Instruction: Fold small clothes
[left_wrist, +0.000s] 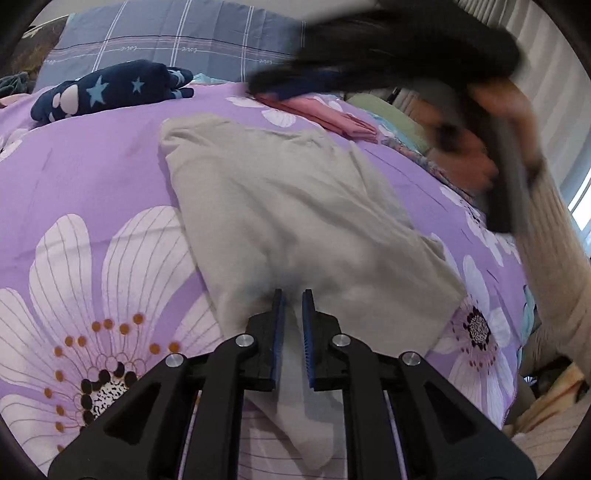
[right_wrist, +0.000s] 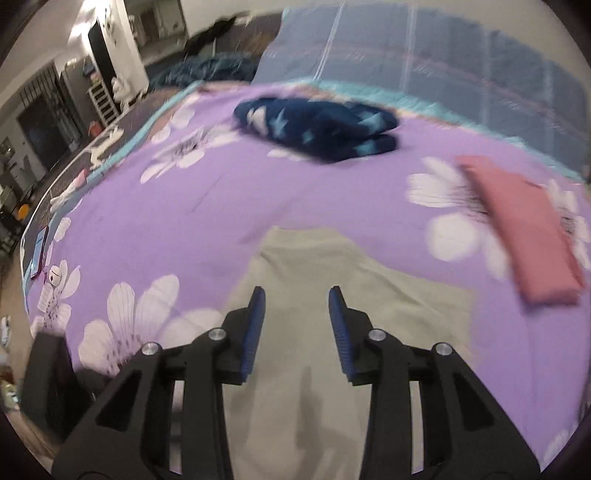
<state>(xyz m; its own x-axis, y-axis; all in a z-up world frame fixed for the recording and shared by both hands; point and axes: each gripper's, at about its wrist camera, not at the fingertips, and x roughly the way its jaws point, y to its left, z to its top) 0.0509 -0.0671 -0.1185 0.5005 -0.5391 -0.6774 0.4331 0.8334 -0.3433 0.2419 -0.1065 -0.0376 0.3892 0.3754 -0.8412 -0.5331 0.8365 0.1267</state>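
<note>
Open purple bed cover lies left of the beige garment. A navy starred bundle blocks the far side; a folded pink cloth blocks the right.

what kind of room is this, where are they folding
Most likely a bedroom: the clothes lie on a bed with a purple flowered bedspread, a blue plaid pillow sits at its head, and a pale curtain hangs alongside.

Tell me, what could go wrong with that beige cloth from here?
The left gripper holds only a thin pinch of the beige cloth, so it might slip free. The right gripper hangs open above it, holding nothing, and looks blurred: a hasty grab could rumple the fold or miss the edge.
</note>
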